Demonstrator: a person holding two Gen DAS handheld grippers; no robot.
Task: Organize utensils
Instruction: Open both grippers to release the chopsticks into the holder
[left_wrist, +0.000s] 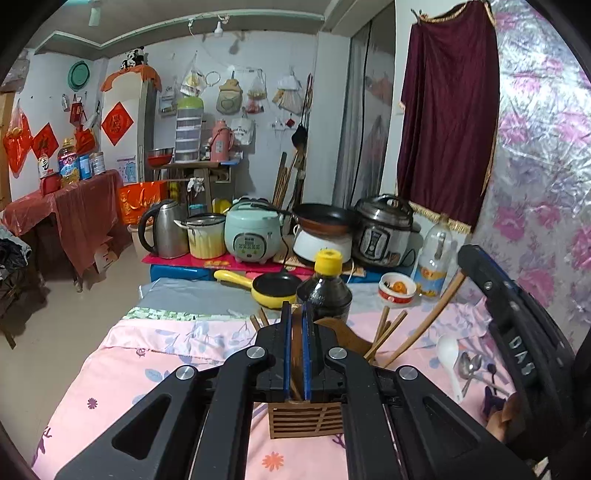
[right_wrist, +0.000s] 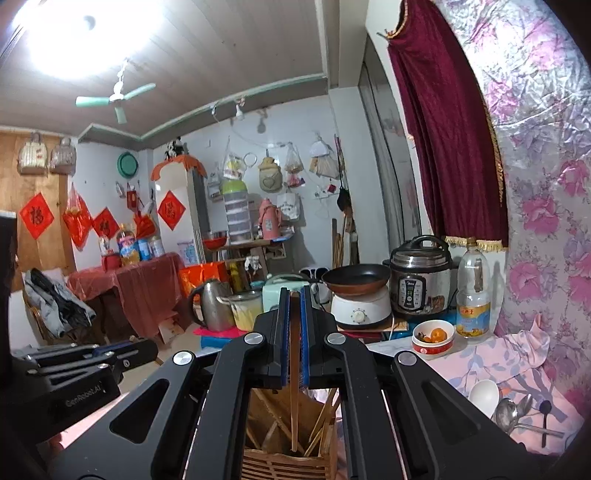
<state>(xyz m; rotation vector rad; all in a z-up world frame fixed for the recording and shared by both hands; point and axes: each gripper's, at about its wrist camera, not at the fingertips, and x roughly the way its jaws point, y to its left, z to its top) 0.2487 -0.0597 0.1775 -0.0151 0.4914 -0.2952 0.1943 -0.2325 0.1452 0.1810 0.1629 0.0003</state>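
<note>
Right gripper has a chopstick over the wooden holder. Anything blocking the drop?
Nothing visible. The chopstick hangs upright with its tip already inside the holder, in a gap between the utensils leaning there.

I count one slatted holder on the bed, with about five wooden sticks showing in it; the exact number I cannot tell. One white spoon lies beside two metal spoons and one small dark spoon. Behind stand one sauce bottle, one yellow pan, one bowl, one oil bottle, one kettle, two cookers and one black pan.
</note>
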